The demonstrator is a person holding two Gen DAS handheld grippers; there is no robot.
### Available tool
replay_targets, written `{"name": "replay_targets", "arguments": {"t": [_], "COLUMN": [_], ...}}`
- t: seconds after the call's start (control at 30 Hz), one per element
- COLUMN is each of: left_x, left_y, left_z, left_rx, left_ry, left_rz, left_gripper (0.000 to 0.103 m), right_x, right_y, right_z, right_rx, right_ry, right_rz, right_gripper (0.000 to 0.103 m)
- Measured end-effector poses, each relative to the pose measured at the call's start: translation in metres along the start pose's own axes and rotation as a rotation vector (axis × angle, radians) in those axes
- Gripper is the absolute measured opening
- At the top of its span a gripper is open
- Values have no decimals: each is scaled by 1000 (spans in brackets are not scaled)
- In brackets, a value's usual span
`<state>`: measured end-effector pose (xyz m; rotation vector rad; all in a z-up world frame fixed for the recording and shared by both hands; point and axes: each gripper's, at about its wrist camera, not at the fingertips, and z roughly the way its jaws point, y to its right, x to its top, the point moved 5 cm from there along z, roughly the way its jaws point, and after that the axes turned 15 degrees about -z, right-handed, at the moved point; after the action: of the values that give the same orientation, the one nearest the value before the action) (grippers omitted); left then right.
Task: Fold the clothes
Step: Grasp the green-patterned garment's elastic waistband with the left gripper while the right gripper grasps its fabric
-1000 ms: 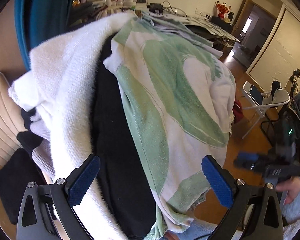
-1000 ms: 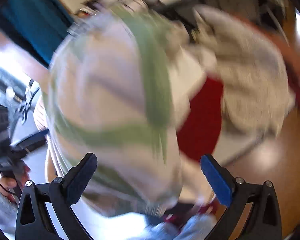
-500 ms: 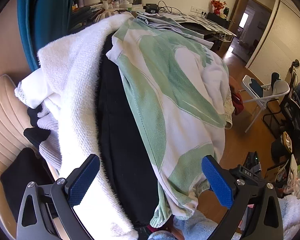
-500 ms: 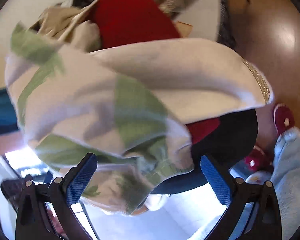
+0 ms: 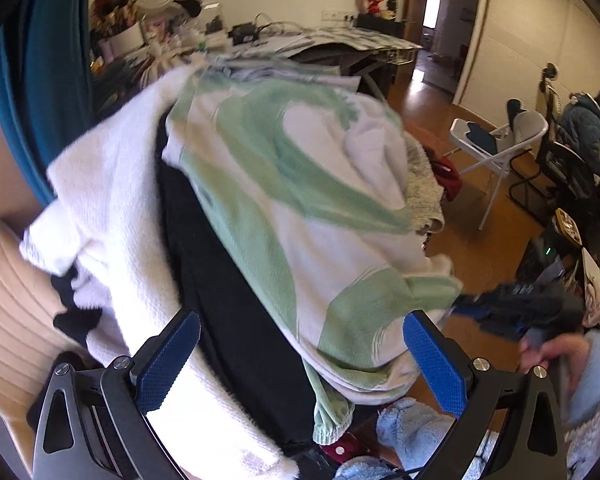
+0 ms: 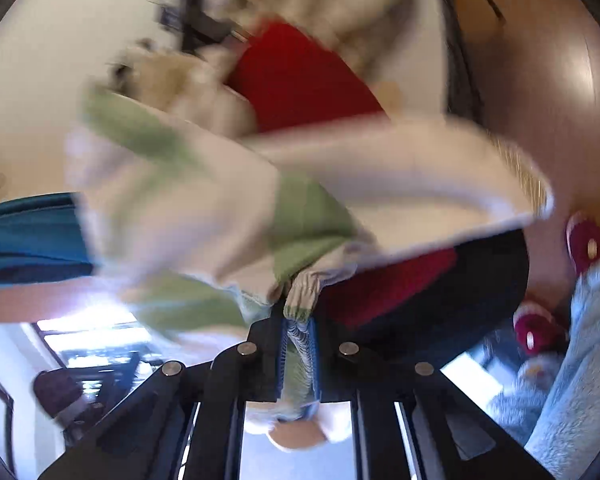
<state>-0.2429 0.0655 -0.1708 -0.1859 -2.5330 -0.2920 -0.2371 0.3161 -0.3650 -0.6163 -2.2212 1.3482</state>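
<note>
- Left wrist view: the left gripper (image 5: 300, 364) stands with its jaws wide apart, its blue pads (image 5: 166, 362) on either side of the heap and nothing pinched between them.
- Ahead of it a pile of clothes lies over a tan chair (image 5: 8, 300): a white knit sweater (image 5: 112, 216) on the left, a black garment (image 5: 228, 320) down the middle, and a white-and-green sweatshirt (image 5: 284, 216) spread across the top and right.
- The sweatshirt's lower right corner is drawn out to the right, to the tip of the right gripper (image 5: 484, 312), which is blurred; a hand (image 5: 552, 354) holds that tool at the right edge.
- A teal cloth (image 5: 40, 80) hangs at the upper left; a white folding chair (image 5: 496, 140) stands on the wood floor (image 5: 472, 240) well beyond the pile.
- A seated person (image 5: 584, 132) is at the far right.
- Right wrist view: the right gripper (image 6: 298, 344) is closing, its jaws nearly together with the ribbed green hem of the sweatshirt (image 6: 228, 200) pinched between the pads.
- The picture is blurred and looks rolled over; the sweatshirt fills the middle, reaching up and away from the jaws.
- A red garment (image 6: 300, 80) lies behind the sweatshirt, and a black one (image 6: 488, 272) to the right.
- Fluffy light blue fabric (image 6: 580, 360) fills the lower right, beside red slippers (image 6: 584, 240).
</note>
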Motion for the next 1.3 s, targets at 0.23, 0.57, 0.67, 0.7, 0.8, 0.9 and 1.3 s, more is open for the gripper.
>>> {"name": "replay_targets", "arguments": {"t": [0.23,0.57,0.67,0.7,0.8,0.9,1.3], "left_x": [27,62,69,71,77,89,113], "left_y": [11,46,56,57,59,47,2], "left_z": [-31,-92,-95,-92,-74,-48,-57], "left_rx": [-50,-200,-229,-231,-223,-217,-68], "left_ry": [85,235,270,275,270,236,330], "left_rz": [39,12,1,-1,-32,-116,-256], "left_gripper": [102,102,103,103,103,103,11], "right_x": [68,111,103,98,85,76,77], "right_y": [-113,-327,-370,-381,-407,-421,-443], "right_z": [-47,21,42,47,60,76,111], "right_rx": [47,259,290,297,315,302,318], "right_ry": [117,-25,-102,-125,-186,-240,-330], "right_rz": [-306,-746,-846,-870,-933,-986,-917], "right_gripper": [9,9,9,9,9,9,13]}}
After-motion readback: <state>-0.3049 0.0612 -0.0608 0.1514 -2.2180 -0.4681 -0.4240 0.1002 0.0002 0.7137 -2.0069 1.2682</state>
